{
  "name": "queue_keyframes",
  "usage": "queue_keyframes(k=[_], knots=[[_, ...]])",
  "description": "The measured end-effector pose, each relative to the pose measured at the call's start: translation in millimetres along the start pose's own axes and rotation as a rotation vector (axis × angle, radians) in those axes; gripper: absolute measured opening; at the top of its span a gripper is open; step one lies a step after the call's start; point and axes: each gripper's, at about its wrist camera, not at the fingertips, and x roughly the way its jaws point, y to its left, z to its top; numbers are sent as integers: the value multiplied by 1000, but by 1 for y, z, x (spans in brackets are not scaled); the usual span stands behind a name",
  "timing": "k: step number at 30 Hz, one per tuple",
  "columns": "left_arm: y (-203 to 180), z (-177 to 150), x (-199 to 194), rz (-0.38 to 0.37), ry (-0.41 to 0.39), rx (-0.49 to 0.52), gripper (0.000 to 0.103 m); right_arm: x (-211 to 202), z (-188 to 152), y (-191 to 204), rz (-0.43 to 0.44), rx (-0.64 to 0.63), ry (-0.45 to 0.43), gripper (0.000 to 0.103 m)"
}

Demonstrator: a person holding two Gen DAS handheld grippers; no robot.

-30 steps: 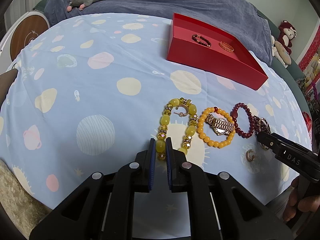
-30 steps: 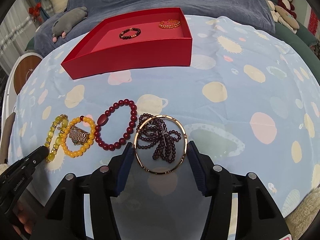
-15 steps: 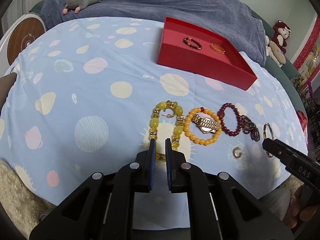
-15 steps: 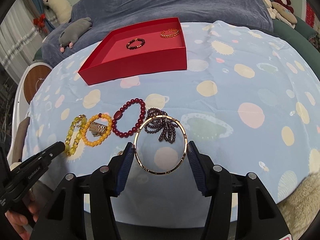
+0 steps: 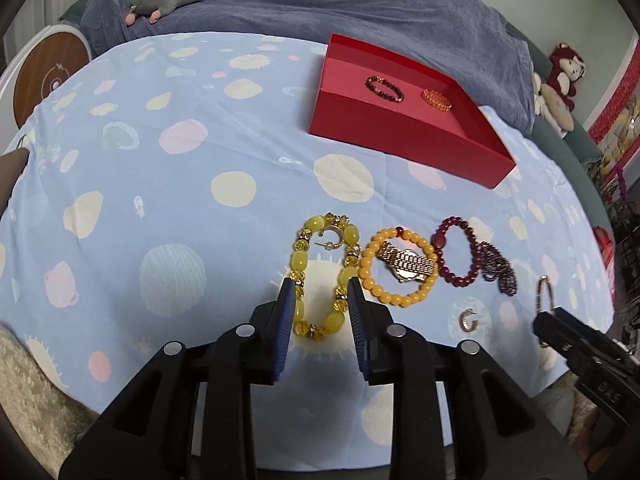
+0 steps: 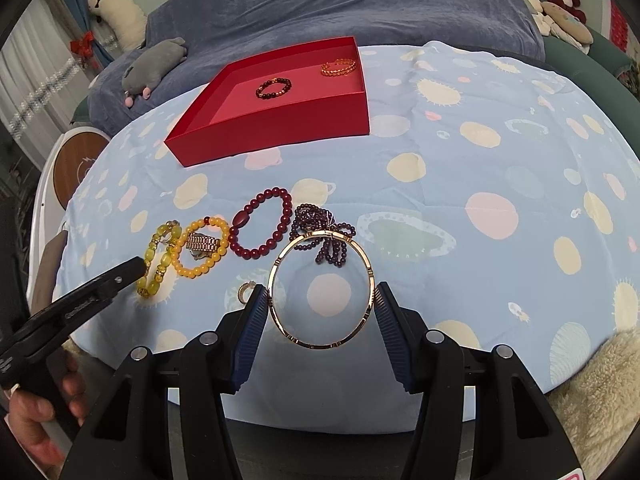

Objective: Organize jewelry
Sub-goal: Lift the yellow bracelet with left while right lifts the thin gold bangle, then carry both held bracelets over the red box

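Gold bangle (image 6: 322,289) sits clamped across its width between the right gripper (image 6: 320,312) pads, lifted off the cloth (image 6: 460,152). Red tray (image 6: 280,128) lies ahead and slightly left, with two bracelets already in it. Left gripper (image 5: 320,312): jaws have just been opening, now straddling the yellow bead bracelet's (image 5: 320,276) near end, its long axis running away from the fingers; pads not pressing. Versus earlier frame: bangle higher, clear of the purple beads (image 6: 320,236)
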Motion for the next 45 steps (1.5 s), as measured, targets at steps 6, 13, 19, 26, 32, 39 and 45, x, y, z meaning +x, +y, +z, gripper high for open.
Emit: queue_keyframes(k=[6, 13, 19, 26, 32, 39, 45], knots=[[7, 3, 13, 49, 13, -7, 25, 1, -1, -2, -1, 9, 5, 53], [3, 0, 16, 107, -3, 40, 9, 6, -2, -3, 0, 17, 17, 53], [1, 2, 11, 69, -6, 48, 9, 4, -1, -2, 4, 16, 15, 53], [-7, 17, -16, -5, -62, 23, 9, -1, 1, -2, 14, 23, -4, 53], [-18, 37, -38, -71, -98, 7, 9, -7, 6, 0, 39, 32, -19, 53], [-37, 69, -63, -138, -143, 12, 9, -20, 29, 2, 59, 24, -57, 53], [-59, 107, -78, -178, -200, 64, 9, -23, 69, 3, 71, 12, -100, 53]])
